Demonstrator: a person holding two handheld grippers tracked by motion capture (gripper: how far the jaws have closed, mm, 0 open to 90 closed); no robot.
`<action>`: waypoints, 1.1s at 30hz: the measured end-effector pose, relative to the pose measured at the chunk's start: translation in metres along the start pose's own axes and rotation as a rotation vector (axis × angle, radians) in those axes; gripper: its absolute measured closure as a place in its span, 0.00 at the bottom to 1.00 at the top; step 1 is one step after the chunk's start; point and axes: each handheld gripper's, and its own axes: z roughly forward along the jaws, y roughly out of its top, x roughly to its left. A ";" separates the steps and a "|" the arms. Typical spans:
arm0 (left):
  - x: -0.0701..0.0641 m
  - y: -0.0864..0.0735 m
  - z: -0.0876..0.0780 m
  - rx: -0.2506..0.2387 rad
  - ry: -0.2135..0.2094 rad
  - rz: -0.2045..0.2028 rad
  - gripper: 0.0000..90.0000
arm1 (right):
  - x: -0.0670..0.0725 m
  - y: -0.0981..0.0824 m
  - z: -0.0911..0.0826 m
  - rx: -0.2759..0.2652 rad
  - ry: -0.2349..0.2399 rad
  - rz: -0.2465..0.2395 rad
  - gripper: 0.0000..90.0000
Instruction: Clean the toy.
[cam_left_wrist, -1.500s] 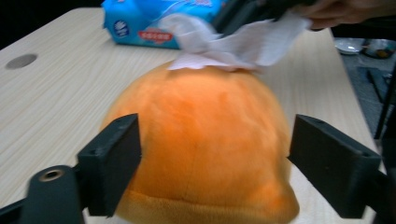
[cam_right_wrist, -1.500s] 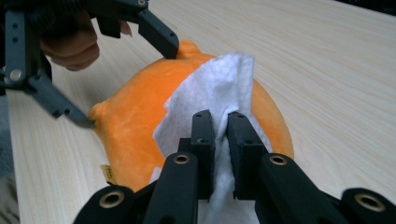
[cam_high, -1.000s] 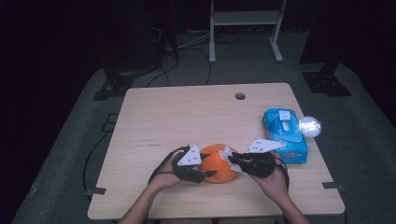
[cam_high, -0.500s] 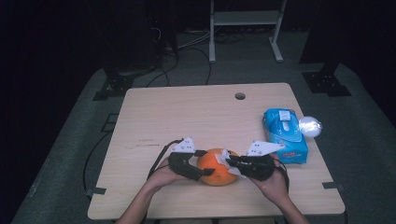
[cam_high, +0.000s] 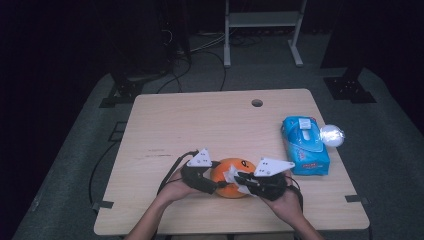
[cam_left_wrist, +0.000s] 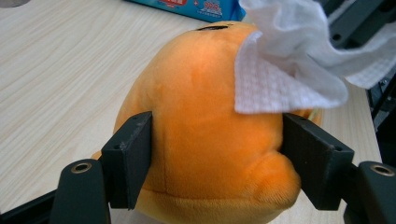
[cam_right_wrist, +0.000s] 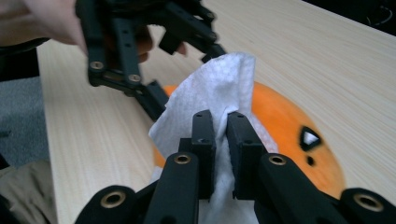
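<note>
So, big to small: wooden table (cam_high: 200, 125), w/ the orange plush toy (cam_high: 231, 177) near its front edge, sitting directly between the two grippers. Blue wet-wipe pack (cam_high: 305, 145) lies just beyond the right gripper, on its outer side, w/ a small shiny round thing past that, too blurred to name.

Left gripper (cam_left_wrist: 217, 154) comes at the plush from the toy's left flank. Its jaws have just been closing w/ the plush between them; both pads look pressed to the orange sides, about halfway in, so it's steadying the toy.

Right gripper (cam_right_wrist: 220, 154) is pinched nearly all the way together on a white wipe (cam_right_wrist: 219, 93), cloth bunched between the pads and fanning out past the tips.

Key relation: plush lies straight ahead of the right jaws and a bit below, face side nearest them. Wipe's free edge already drapes on the toy's upper surface, on the side away from the left jaws. Right hand is the working one. Prob. next stroke runs across the top toward the left gripper.
</note>
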 end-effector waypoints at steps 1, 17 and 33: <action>0.000 0.000 0.000 -0.002 0.001 -0.002 0.31 | -0.005 -0.002 -0.003 -0.001 -0.011 0.013 0.91; 0.009 -0.006 -0.002 -0.018 -0.005 -0.053 0.31 | -0.013 -0.008 -0.009 -0.007 -0.012 0.049 0.90; 0.007 -0.006 0.000 -0.025 -0.018 -0.029 0.30 | -0.035 -0.013 -0.014 -0.006 -0.048 0.113 0.90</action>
